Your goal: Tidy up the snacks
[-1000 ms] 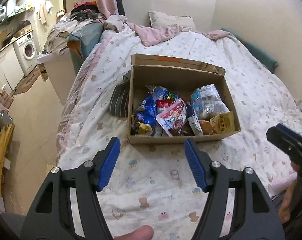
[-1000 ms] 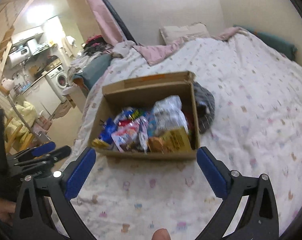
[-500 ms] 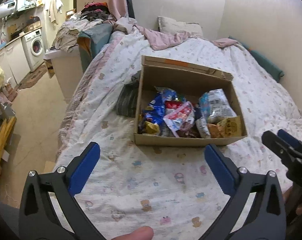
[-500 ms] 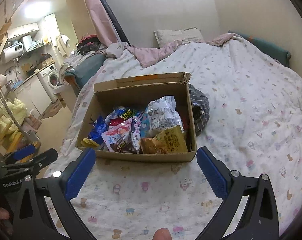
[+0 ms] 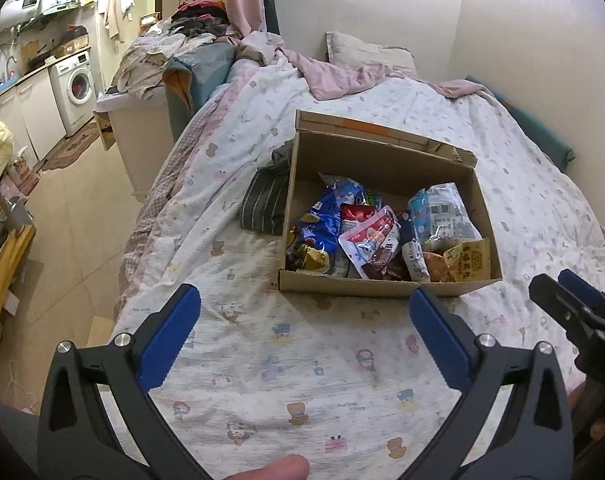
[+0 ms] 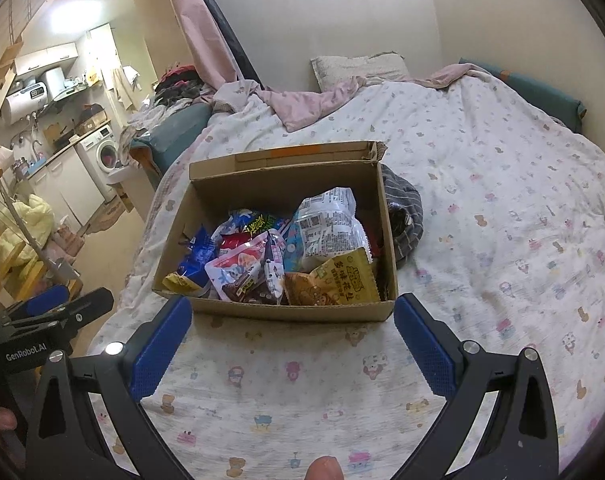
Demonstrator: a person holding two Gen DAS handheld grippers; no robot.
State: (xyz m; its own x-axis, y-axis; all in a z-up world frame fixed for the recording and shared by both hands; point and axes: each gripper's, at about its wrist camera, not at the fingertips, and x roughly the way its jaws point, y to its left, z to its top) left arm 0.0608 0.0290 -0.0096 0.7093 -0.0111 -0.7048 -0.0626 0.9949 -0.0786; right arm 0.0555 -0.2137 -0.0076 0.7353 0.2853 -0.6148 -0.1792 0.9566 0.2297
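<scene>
A cardboard box (image 6: 274, 312) heaped with snack packets (image 6: 326, 232) is seen resting on the patterned bed (image 6: 502, 216), a striped cloth (image 6: 406, 216) tucked against its side, while left tongs (image 5: 304, 334) and right tongs (image 6: 292, 338) are held spread wide, empty, just short of the box's near wall.

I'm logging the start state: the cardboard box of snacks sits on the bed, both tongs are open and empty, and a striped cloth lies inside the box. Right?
Not quite. The striped cloth lies outside the cardboard box, against its side wall on the bed, as the right wrist view shows. The rest holds: left tongs and right tongs are open and empty.
</scene>
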